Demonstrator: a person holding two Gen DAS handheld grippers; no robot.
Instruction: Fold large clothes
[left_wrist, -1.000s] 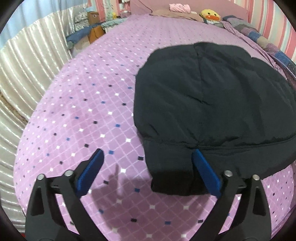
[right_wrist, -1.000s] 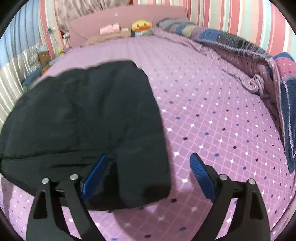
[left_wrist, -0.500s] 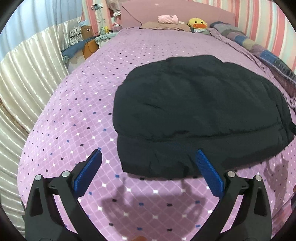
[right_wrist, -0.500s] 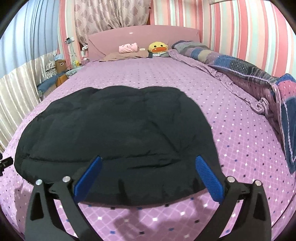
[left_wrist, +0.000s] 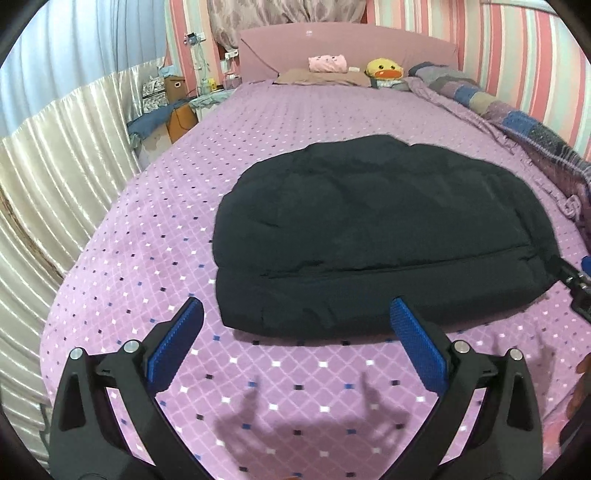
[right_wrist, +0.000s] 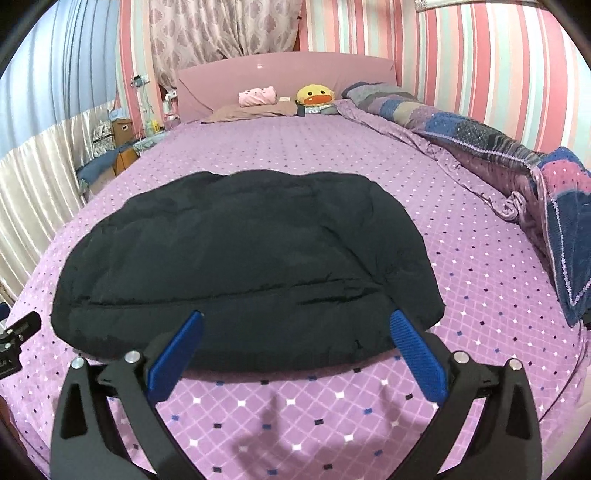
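A black padded jacket (left_wrist: 376, 229) lies folded into a broad rounded bundle on the purple dotted bedspread (left_wrist: 155, 236); it also shows in the right wrist view (right_wrist: 243, 266). My left gripper (left_wrist: 295, 314) is open and empty, held above the bed just short of the jacket's near edge. My right gripper (right_wrist: 295, 325) is open and empty, hovering over the jacket's near edge. The tip of the right gripper shows at the right edge of the left wrist view (left_wrist: 576, 280).
A patchwork quilt (right_wrist: 517, 162) is bunched along the bed's right side. A pink headboard (right_wrist: 288, 74), a pillow, a pink plush (right_wrist: 258, 96) and a yellow duck plush (right_wrist: 314, 95) are at the far end. A cream curtain (left_wrist: 48, 184) and boxes stand left.
Both grippers have pulled back and risen away from the jacket's near edge. The jacket now lies wholly ahead of them, and more of the room shows.
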